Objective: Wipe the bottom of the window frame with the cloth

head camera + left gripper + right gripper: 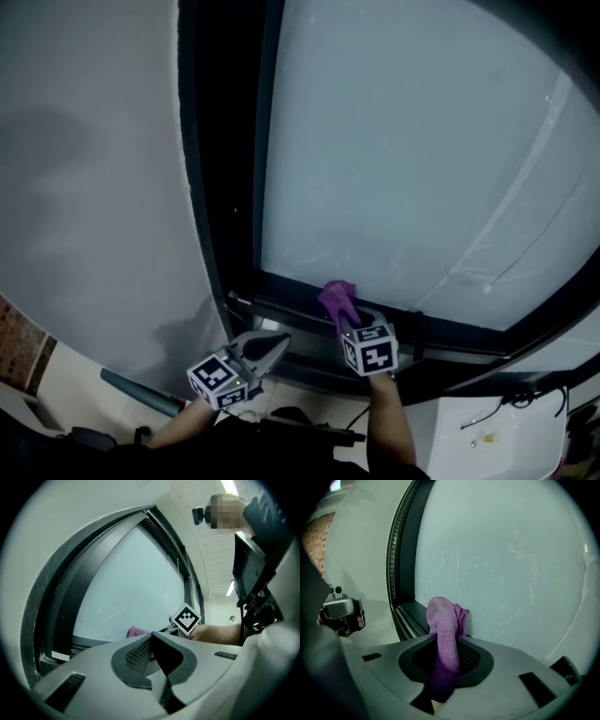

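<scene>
A purple cloth [337, 302] is clamped in my right gripper [349, 322] and presses against the dark bottom rail of the window frame [441, 330], just below the pale glass. In the right gripper view the cloth [444, 634] runs up from between the jaws and its bunched end touches the glass where it meets the bottom frame [407, 618]. My left gripper [275, 345] hangs shut and empty, lower left of the frame, holding nothing. From the left gripper view the cloth [137, 631] shows small beyond my shut left gripper [151, 640].
A white wall [94, 187] lies left of the dark vertical window post [220, 141]. A dark tube [141, 392] lies on the floor below. Cables [506, 405] run along the white sill at lower right.
</scene>
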`<state>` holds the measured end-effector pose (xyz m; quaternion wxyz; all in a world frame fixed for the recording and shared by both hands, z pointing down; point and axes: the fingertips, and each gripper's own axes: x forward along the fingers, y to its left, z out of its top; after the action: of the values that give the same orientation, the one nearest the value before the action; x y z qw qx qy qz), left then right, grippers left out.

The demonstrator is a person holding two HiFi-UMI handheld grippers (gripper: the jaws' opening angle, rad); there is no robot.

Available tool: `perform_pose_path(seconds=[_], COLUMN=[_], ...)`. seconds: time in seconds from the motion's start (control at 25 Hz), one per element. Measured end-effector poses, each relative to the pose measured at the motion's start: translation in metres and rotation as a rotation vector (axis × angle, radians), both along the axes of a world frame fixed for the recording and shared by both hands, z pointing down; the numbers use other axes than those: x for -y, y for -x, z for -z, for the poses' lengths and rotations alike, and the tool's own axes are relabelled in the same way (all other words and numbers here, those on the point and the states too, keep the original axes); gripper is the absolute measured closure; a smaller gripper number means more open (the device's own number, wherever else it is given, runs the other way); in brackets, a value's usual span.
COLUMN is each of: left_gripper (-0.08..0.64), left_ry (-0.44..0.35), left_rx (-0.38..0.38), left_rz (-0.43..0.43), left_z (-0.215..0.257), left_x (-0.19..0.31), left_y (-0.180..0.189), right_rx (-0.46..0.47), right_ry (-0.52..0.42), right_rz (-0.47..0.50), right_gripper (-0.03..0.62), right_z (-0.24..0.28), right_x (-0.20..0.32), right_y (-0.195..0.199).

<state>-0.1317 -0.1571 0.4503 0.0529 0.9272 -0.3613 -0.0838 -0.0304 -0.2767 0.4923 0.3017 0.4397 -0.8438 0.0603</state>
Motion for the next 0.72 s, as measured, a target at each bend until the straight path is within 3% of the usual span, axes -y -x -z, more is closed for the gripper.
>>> perform_pose_path(seconds=[0.72], left_gripper=[0.557], left_ry=[-0.012], left_rx=[0.016], left_rz=[-0.158], left_z=[0.002], left_x=[0.002], left_y=[-0.031], right_rx=[0.016], right_ry=[-0.04], right_rz=[-0.233], right_gripper=[0.511], right_z=[0.0], right_x=[-0.003], right_y=[-0.063])
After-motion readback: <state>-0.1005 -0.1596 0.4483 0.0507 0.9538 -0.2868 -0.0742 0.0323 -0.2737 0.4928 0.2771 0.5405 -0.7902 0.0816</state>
